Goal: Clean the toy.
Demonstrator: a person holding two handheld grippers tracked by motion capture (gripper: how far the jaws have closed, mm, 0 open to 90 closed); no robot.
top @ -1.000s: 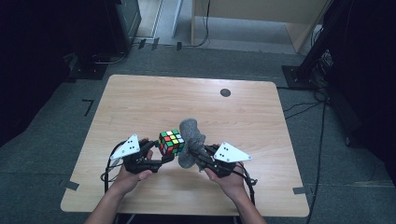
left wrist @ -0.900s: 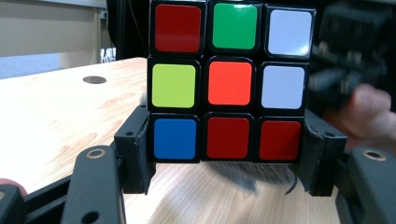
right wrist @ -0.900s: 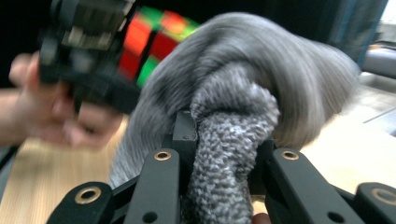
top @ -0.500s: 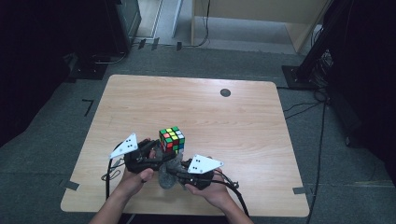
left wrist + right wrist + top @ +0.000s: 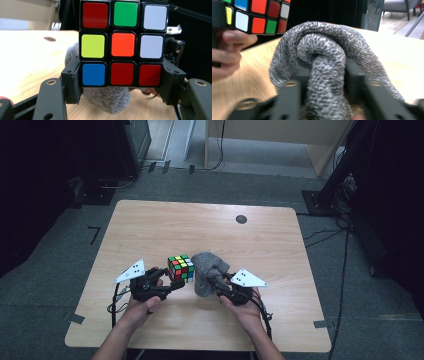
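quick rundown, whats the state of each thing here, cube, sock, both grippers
puzzle cube: scrambled, clamped at its bottom layer between the left gripper's jaws
grey sock: bunched up, pinched in the right gripper, beside the cube
left gripper: shut on the cube
right gripper: shut on the sock
table: bare wood around them

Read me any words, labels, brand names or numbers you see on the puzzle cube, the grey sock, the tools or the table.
No readable text anywhere.
Puzzle cube: plain colour stickers, no logo or letters on the faces shown.
Grey sock: plain knit, no label showing.
Left tool and right tool: small dots on their grey plates, no lettering legible.
Table: bare wood with a dark round spot, no writing.
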